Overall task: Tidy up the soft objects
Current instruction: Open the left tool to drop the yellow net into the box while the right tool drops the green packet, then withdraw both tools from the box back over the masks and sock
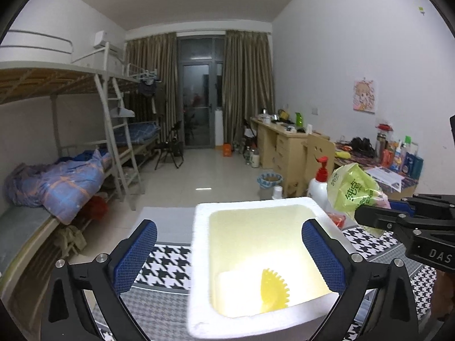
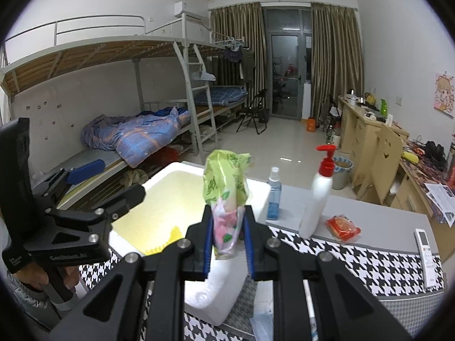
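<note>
Right gripper (image 2: 227,244) fingers clamp the green pack (image 2: 226,187) at frame centre; left gripper (image 1: 229,255) gapes over the box (image 1: 200,255). Crinkly wrapper could slip and miss it.

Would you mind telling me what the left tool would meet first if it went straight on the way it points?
Probably the white foam box: the open left tool straddles it; depth is unclear.
</note>
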`<state>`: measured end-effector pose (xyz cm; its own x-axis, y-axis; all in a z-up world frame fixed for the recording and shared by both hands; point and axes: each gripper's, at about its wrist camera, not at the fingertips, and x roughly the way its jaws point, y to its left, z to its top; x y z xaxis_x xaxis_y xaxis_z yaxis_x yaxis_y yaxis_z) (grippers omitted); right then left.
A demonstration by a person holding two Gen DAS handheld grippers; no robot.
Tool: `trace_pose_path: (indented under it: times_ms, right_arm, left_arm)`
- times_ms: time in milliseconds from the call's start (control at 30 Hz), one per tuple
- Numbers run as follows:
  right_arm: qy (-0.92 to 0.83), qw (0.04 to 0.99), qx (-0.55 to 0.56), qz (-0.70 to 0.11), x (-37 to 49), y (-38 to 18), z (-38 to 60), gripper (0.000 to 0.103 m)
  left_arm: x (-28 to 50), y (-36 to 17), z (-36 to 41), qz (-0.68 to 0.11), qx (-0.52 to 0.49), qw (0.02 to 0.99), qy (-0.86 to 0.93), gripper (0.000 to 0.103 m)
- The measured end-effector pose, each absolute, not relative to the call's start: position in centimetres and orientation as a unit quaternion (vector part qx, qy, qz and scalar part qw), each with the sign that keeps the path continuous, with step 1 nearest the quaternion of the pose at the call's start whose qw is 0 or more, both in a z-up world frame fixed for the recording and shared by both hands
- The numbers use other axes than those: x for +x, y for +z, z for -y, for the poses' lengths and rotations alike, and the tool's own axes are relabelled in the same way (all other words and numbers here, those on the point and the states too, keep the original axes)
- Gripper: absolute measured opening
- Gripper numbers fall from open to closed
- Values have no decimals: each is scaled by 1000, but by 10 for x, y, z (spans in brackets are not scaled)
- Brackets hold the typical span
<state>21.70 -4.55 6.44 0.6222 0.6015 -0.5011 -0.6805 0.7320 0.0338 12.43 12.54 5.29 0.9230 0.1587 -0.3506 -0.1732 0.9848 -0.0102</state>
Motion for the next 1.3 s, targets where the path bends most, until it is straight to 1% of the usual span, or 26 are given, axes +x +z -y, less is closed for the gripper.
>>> trace_pose_path:
  times_ms: [500,600,667,700,767,800,867,1267,1300]
  right_arm:
    - [384,882,-93,-258,220,64,15,23]
    - [390,877,-95,-264,222,62,8,25]
    - [389,876,-96,-267,224,61,6,28]
    - [390,876,-97,-267,223,61,6,32]
    - [390,877,-102,-262,220,63,6,45]
    - [391,878,-103,-256,219,64,6,58]
    - [393,880,-101,-247,216,67,7,71]
    - [376,890,-100,-236,212,68,18,74]
    - [374,892,-101,-235,211,69,20,76]
  left_arm:
    - [109,53,-144,-168,-23,978,124,102]
    - [107,53,-149,-168,-28,977,129,102]
    - [106,53,-151,-167,-31,977,130,102]
    - [106,53,-151,-168,-31,977,129,102]
    - [103,52,-152,-171,-30,977,125,102]
    - [102,51,-152,-169,-30,977,126,102]
    - [99,51,-152,-166,-33,977,128,102]
    - [96,54,-149,-161,-36,979,122,102]
    - [96,54,-148,-160,-34,979,121,102]
